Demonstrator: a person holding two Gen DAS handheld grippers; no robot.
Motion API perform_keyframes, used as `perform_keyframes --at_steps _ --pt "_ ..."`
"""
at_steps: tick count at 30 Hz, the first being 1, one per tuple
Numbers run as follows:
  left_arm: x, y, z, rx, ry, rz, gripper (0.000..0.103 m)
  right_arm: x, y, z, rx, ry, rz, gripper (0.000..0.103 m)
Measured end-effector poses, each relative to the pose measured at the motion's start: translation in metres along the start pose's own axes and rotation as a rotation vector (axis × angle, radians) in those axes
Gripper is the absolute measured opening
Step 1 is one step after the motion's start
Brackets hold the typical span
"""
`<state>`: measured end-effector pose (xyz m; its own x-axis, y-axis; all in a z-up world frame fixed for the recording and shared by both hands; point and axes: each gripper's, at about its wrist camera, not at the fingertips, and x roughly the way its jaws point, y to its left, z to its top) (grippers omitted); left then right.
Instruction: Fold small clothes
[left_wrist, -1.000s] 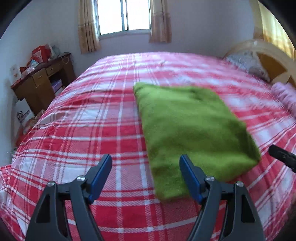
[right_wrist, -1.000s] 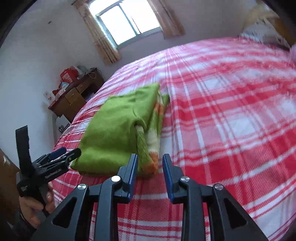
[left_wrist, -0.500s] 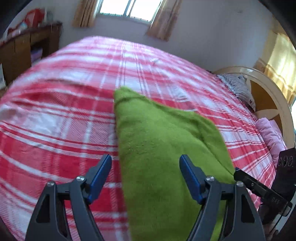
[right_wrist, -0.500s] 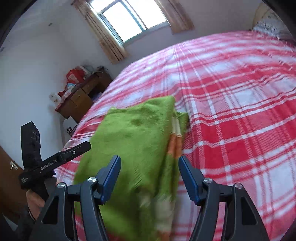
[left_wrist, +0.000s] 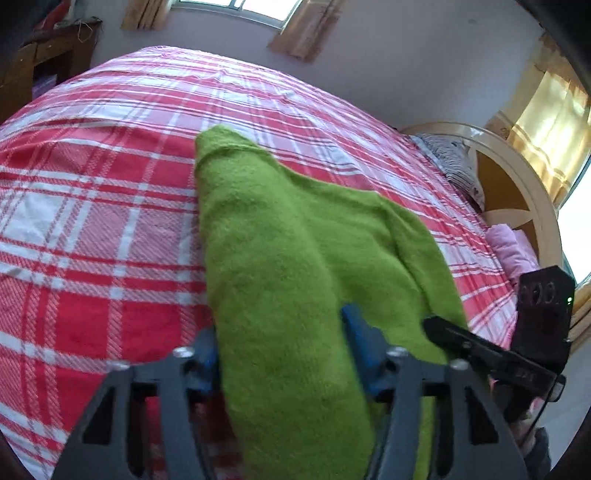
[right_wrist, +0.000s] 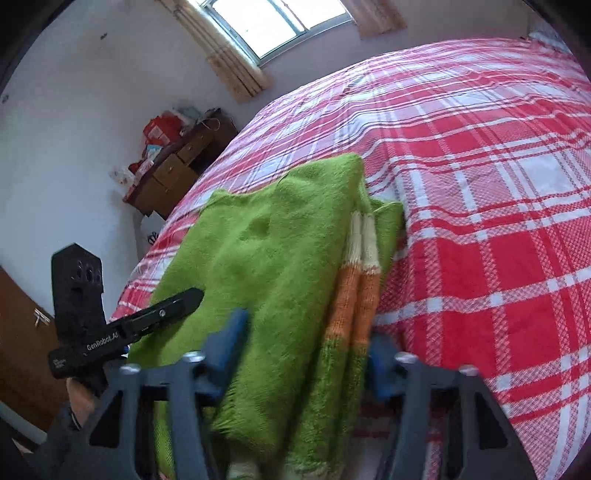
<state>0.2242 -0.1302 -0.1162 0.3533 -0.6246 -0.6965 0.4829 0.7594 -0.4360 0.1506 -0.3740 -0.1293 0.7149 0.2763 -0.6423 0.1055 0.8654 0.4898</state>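
Both claws now astride green sweater (left_wrist: 295, 266), "GenRobot" label (right_wrist: 101, 341).

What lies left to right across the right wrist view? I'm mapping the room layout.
Left gripper → wooden dresser → green sweater → its orange-and-cream striped edge → red plaid bedspread.
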Motion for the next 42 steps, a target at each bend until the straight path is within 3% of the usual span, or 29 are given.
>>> perform_keyframes --at_steps 2,6,15,19,22,23,25,27,32,34,36,37,40,42 --pt "-0.004 -0.005 0.0 0.002 0.012 0.028 0.046 -0.004 0.003 -0.003 0.03 0.001 -0.005 0.042" --pt "-0.017 -0.019 -0.012 0.061 0.049 0.081 0.043 -0.022 0.007 -0.016 0.073 0.021 0.025 0.038" --pt "-0.078 -0.027 -0.091 0.014 0.103 0.043 0.043 -0.078 0.021 -0.099 0.107 0.098 0.119 0.038" --pt "-0.1 -0.026 -0.12 -0.008 0.117 0.017 0.044 -0.098 0.034 -0.133 0.079 0.116 0.123 0.038" --pt "-0.104 -0.027 -0.126 0.01 0.103 0.037 0.057 -0.108 0.046 -0.149 0.013 0.107 0.078 0.043" --pt "-0.104 -0.027 -0.125 0.022 0.093 0.063 0.069 -0.109 0.047 -0.149 0.01 0.098 0.063 0.044" --pt "-0.1 -0.024 -0.119 0.025 0.087 0.127 0.088 -0.11 0.043 -0.147 0.035 0.084 0.03 0.057" --pt "-0.093 -0.018 -0.113 0.015 0.079 0.127 0.091 -0.11 0.037 -0.145 0.067 0.065 0.01 0.066" --pt "-0.081 -0.022 -0.108 0.031 0.062 0.141 0.093 -0.1 0.022 -0.137 0.132 0.014 0.075 0.066" --pt "-0.082 -0.023 -0.11 0.038 0.049 0.141 0.09 -0.098 0.026 -0.137 0.102 0.0 0.066 0.066" --pt "-0.084 -0.026 -0.115 0.056 0.035 0.118 0.076 -0.095 0.035 -0.138 0.049 0.0 0.031 0.066" --pt "-0.086 -0.028 -0.118 0.062 0.03 0.093 0.06 -0.093 0.04 -0.138 0.013 0.003 -0.007 0.062" --pt "-0.088 -0.036 -0.123 0.064 -0.001 0.104 0.051 -0.093 0.05 -0.137 -0.028 0.009 -0.044 0.045" --pt "-0.092 -0.04 -0.125 0.068 -0.018 0.116 0.044 -0.096 0.057 -0.138 -0.042 0.004 -0.078 0.042"
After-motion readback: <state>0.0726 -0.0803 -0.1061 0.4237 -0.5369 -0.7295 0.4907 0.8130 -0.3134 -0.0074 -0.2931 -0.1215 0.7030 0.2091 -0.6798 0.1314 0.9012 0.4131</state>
